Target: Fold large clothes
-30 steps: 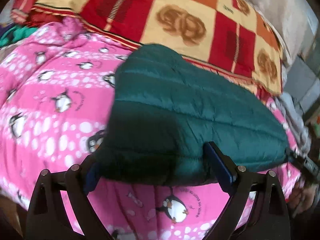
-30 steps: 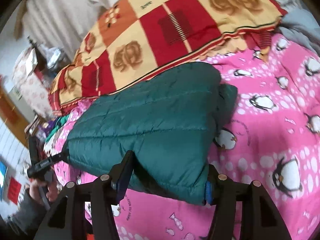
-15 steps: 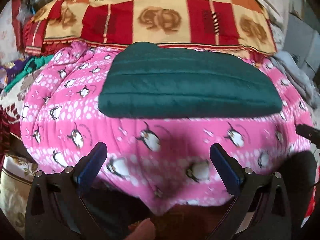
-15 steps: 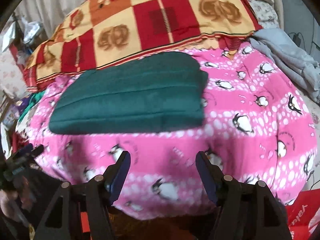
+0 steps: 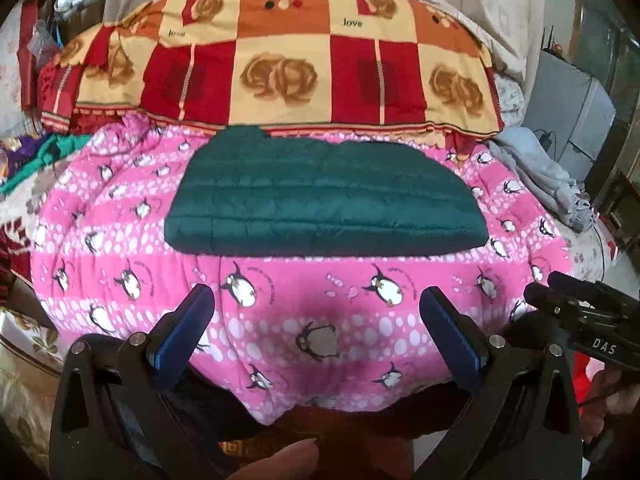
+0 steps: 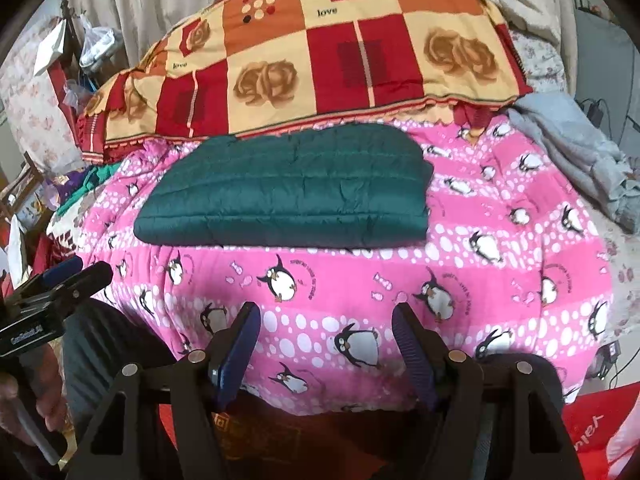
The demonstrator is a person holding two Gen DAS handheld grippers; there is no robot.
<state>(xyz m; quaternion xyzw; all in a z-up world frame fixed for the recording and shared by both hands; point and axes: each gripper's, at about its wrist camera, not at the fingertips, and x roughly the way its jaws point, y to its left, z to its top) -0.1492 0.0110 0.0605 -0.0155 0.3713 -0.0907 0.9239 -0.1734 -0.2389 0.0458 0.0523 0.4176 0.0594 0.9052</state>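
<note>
The jacket (image 5: 324,196) is lying folded into a flat green block on the pink blanket (image 5: 320,312), its far edge just against the checked quilt (image 5: 280,60). Both grippers are hanging near the bed's front edge, well apart from it: the left gripper (image 5: 316,320) is holding its jaws wide apart with nothing between them, and the right gripper (image 6: 326,340) is likewise gaping and empty.

The fold is looking finished, so the step in hand is probably a check. To do it well, they should be comparing the two ends: the right end is looking rounder than the squared left one, though fisheye bend may be exaggerating that. Any tidying should be pinching only the top layer at a corner, not dragging the whole stack.

No container is showing in either view; a grey garment (image 6: 580,152) is lying loose at the right.
</note>
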